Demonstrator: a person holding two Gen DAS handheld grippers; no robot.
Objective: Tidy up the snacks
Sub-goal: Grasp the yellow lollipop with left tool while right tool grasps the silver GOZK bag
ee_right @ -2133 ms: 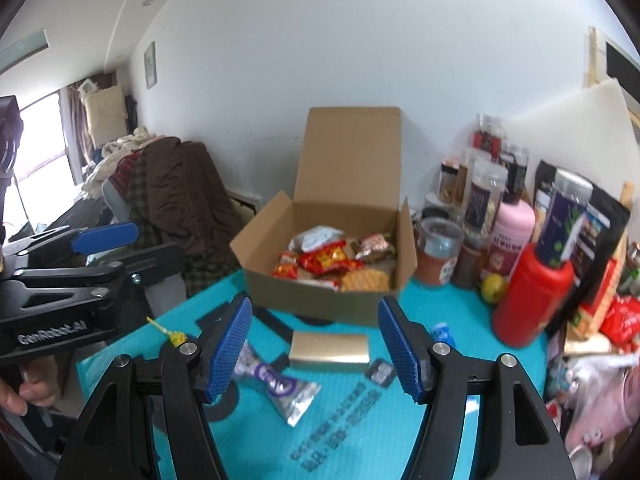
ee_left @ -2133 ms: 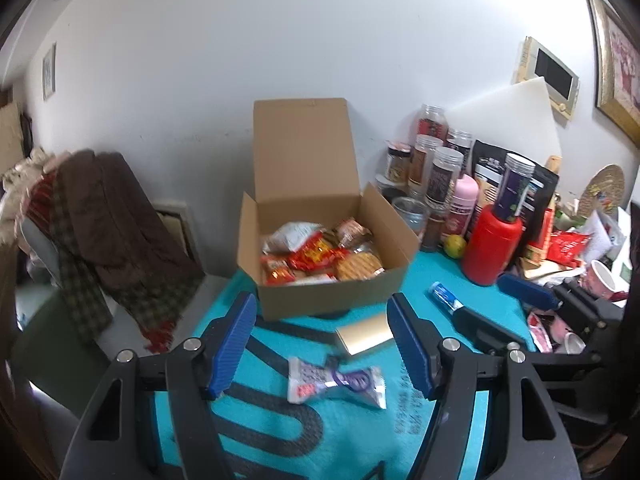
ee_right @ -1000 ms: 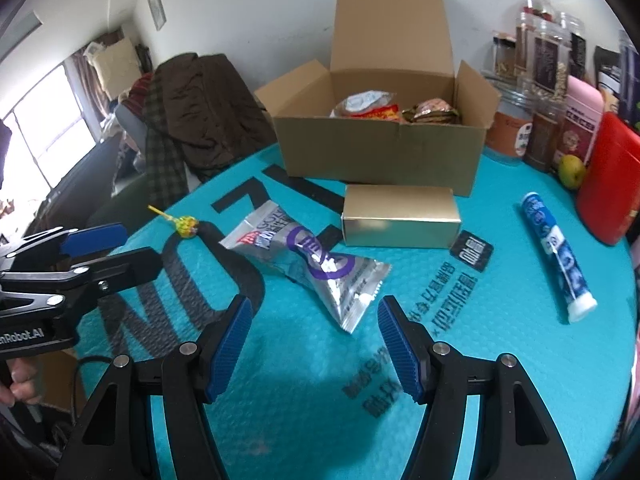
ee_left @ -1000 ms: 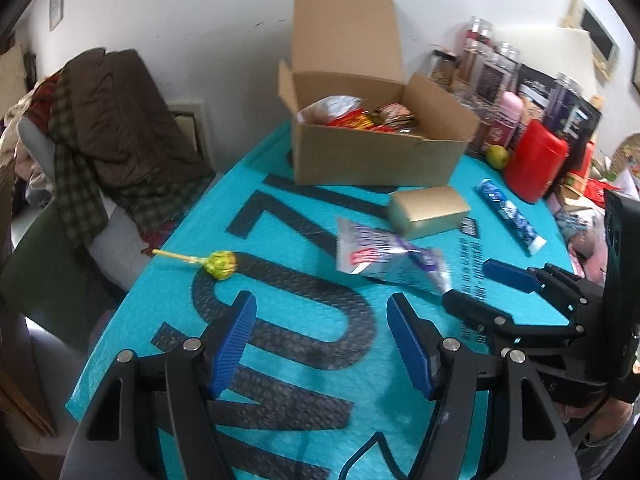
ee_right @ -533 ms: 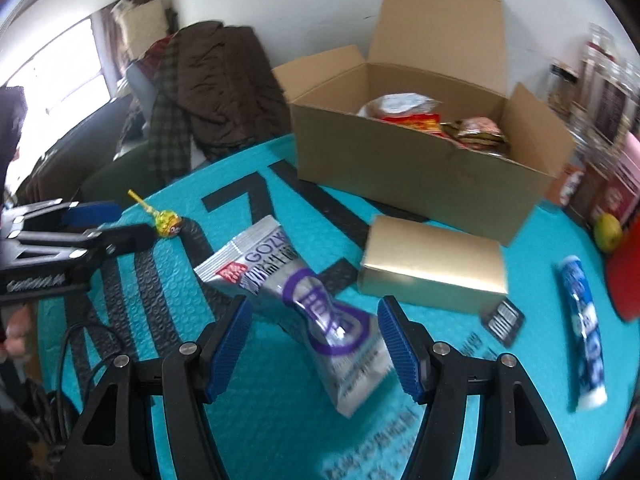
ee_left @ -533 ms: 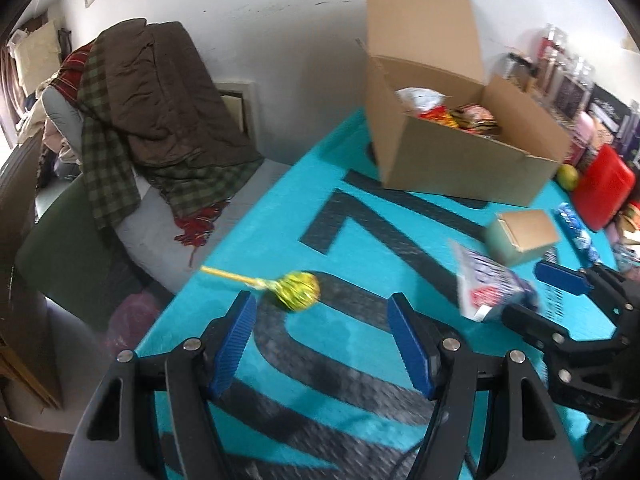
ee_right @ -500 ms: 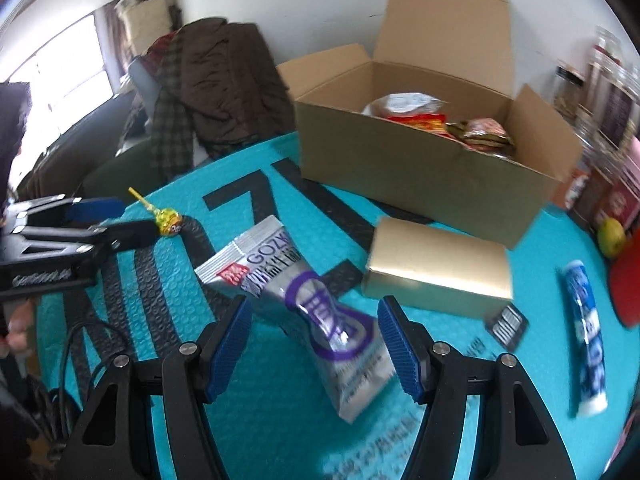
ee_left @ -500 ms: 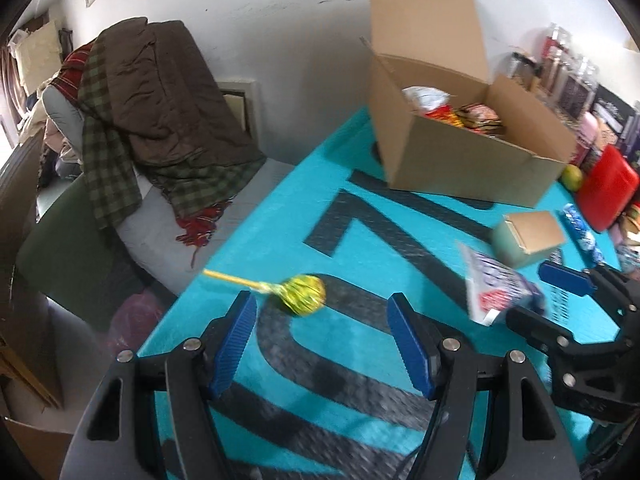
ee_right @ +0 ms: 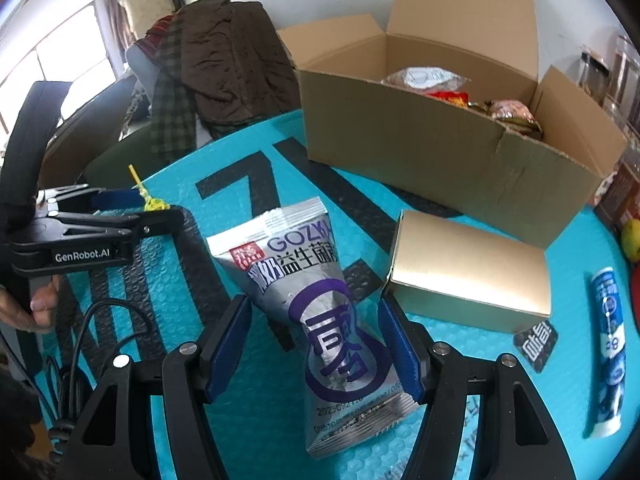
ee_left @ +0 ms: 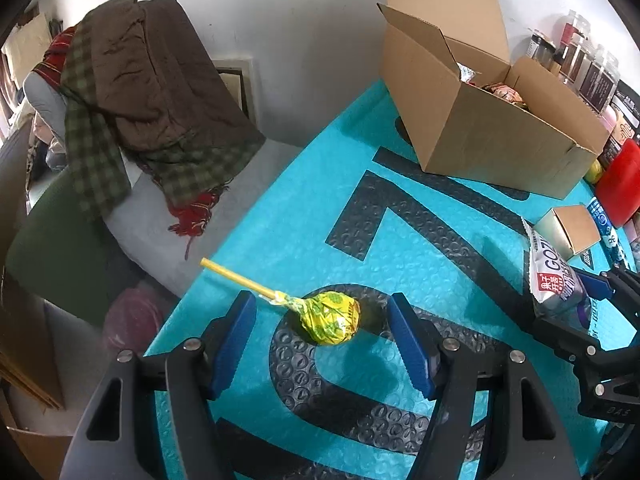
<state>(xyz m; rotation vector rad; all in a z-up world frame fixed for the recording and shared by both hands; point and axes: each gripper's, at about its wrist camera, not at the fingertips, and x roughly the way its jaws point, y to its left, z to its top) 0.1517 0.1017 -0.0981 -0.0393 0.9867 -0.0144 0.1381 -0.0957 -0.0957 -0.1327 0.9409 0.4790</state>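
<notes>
A lollipop (ee_left: pixel 330 318) in a yellow-green wrapper lies on the teal mat (ee_left: pixel 280 220), its stick pointing up-left. My left gripper (ee_left: pixel 320 300) straddles its head; the jaws are closing and the pads stand clear of the wrapper. A silver and purple snack pouch (ee_right: pixel 316 304) lies flat between the jaws of my right gripper (ee_right: pixel 313 305), which is open, the pads just off the pouch's sides. The open cardboard box (ee_right: pixel 440 148) with several snacks inside stands behind. A gold box (ee_right: pixel 468 268) rests in front of it.
A blue tube (ee_right: pixel 608 340) and a small black sachet (ee_right: pixel 536 340) lie on the right. Jars (ee_left: pixel 580 68) and a red container (ee_left: pixel 620 188) crowd the far right. A chair draped with a brown coat (ee_left: pixel 140 92) stands beyond the mat's left edge.
Both grippers came down closer to the mat. The left one swung left until the lollipop lay between its jaws, which narrowed slightly. The right one closed in over the pouch.
</notes>
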